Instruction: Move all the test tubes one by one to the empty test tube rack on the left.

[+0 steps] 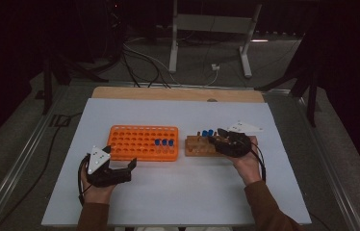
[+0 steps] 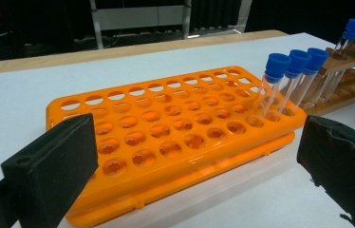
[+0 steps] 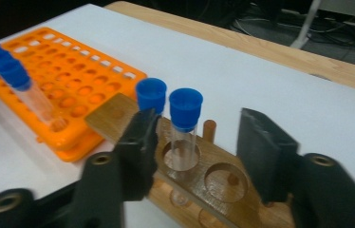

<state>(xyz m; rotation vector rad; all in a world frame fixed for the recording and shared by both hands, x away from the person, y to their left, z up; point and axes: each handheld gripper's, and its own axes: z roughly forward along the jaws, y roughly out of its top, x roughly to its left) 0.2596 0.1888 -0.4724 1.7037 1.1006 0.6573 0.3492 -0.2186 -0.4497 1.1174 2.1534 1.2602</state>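
Observation:
An orange tube rack [image 1: 142,142] lies mid-table with three blue-capped tubes [image 2: 289,80] standing in its right end. To its right stands a small wooden rack [image 1: 199,147] with two blue-capped tubes [image 3: 185,109]. My right gripper [image 3: 197,137] reaches over the wooden rack from the right. Its jaws stand on either side of the nearer tube, the left jaw close to it and the right jaw apart from it, so it is open. My left gripper [image 2: 194,142] rests open in front of the orange rack's near left corner, holding nothing.
The racks stand on a white tabletop [image 1: 168,192] with a wooden strip [image 1: 178,94] along its far edge. Behind the table are cables [image 1: 139,57] and a metal stand [image 1: 207,24] on the floor. The orange rack's other holes are unfilled.

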